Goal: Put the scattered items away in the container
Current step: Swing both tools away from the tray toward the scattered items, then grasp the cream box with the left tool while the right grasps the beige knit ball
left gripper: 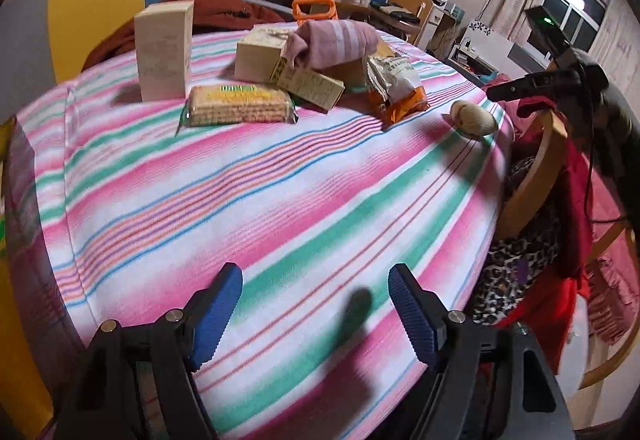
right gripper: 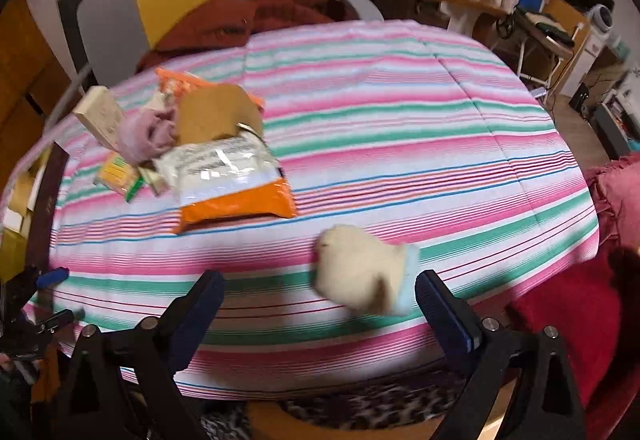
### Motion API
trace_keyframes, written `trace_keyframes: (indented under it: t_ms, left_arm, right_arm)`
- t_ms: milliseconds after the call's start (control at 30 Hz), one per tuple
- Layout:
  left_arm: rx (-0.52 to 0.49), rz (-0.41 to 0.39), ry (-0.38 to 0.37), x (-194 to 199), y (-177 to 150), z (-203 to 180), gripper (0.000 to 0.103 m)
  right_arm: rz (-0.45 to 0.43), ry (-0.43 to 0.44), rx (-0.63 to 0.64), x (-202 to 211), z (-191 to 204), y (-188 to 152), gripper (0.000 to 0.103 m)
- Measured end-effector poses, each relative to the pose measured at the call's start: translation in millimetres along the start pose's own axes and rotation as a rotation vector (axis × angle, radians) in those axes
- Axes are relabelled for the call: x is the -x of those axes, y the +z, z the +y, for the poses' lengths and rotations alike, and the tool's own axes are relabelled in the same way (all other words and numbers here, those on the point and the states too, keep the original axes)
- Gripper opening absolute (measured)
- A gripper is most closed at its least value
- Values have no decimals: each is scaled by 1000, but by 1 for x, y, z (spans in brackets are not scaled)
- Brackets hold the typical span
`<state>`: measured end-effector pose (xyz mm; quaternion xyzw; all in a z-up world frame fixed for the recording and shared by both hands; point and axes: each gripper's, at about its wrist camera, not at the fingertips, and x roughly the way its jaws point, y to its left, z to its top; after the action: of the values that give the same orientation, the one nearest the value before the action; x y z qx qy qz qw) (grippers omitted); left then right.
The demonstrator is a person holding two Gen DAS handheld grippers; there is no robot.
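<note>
Right claw (right gripper: 320,304) gapes wide, empty, above cream rolled sock (right gripper: 364,268) near striped-cloth surface (right gripper: 400,119) edge; left claw (left gripper: 316,304) likewise wide, empty. Risk: clumsy closing nudges sock overboard.

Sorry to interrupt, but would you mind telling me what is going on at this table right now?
A person holding a gripper in each hand is tidying a table with a striped cloth. Both the left gripper and the right gripper are open and empty. The right one hovers near a cream rolled sock. Still scattered are a biscuit packet, an orange-and-white snack bag, a pink towel and an upright box. No container is clearly identifiable.
</note>
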<state>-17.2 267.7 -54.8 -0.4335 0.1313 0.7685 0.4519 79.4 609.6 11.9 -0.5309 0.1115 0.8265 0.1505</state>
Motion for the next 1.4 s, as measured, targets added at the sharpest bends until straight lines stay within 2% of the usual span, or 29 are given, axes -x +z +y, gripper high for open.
trace_keyframes:
  t_ms: [133, 300, 500, 567, 600, 700, 867, 1000, 1033, 1100, 1300, 1400]
  left_arm:
    - [-18, -7, 9, -6, 2, -1, 82]
    - [-25, -35, 19, -9, 0, -3, 84]
    - [33, -73, 0, -7, -2, 2, 85]
    - [33, -73, 0, -7, -1, 2, 85]
    - [32, -73, 2, -7, -1, 1, 85]
    - [20, -80, 17, -7, -3, 0, 85]
    - [-4, -77, 42, -8, -3, -4, 85]
    - [85, -61, -13, -5, 6, 9, 80]
    - [118, -55, -35, -3, 11, 15, 72]
    - [167, -61, -52, 4, 22, 26, 68]
    - [181, -173, 78, 35, 76, 57, 70]
    - [173, -181, 156, 35, 101, 72, 71]
  right_arm:
    - [115, -49, 66, -22, 0, 10, 97]
    - [215, -75, 107, -45, 2, 18, 97]
    - [327, -123, 151, -67, 5, 26, 97]
    - [362, -128, 150, -73, 5, 26, 94]
    - [376, -138, 146, -75, 4, 25, 87]
    - [373, -190, 139, -77, -1, 25, 69]
    - [345, -157, 110, -72, -7, 26, 67]
    - [339, -155, 118, -71, -7, 26, 66]
    - [333, -151, 120, -70, -7, 26, 65]
    - [320, -137, 128, -67, -6, 27, 65]
    - [303, -123, 151, -63, -1, 28, 65]
    - [291, -109, 160, -61, 0, 28, 64]
